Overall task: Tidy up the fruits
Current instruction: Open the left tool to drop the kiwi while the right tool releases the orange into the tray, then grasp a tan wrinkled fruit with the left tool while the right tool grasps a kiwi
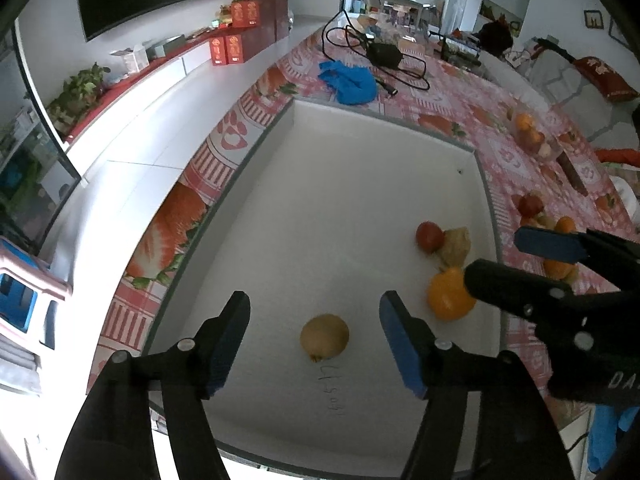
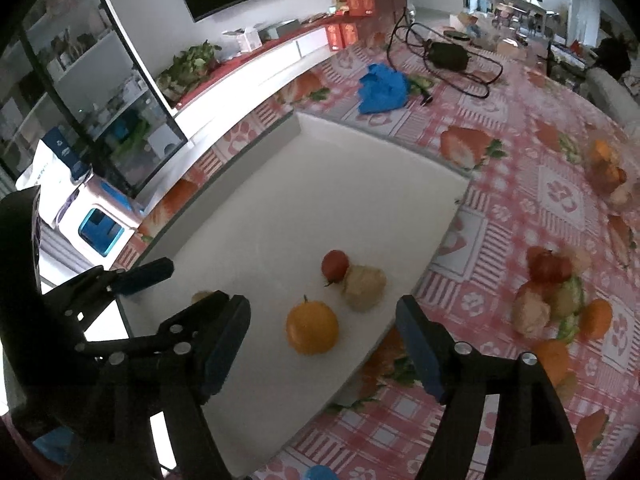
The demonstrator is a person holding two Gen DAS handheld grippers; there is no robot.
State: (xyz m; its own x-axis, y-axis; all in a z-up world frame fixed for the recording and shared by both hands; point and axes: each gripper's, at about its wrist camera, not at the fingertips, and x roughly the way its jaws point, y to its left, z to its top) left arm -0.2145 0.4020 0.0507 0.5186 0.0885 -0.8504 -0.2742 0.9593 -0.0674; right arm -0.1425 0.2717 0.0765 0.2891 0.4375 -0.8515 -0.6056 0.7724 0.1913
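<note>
A white tray lies on the table. In it sit a brownish round fruit, an orange, a red tomato and a papery husked fruit. My left gripper is open and empty, its fingers either side of the brownish fruit, just above it. My right gripper is open and empty, straddling the orange; the tomato and husked fruit lie just beyond. The right gripper also shows in the left wrist view.
A pile of mixed fruit lies on the pink patterned tablecloth right of the tray, with more oranges farther back. A blue cloth and a black adapter with cables lie beyond the tray.
</note>
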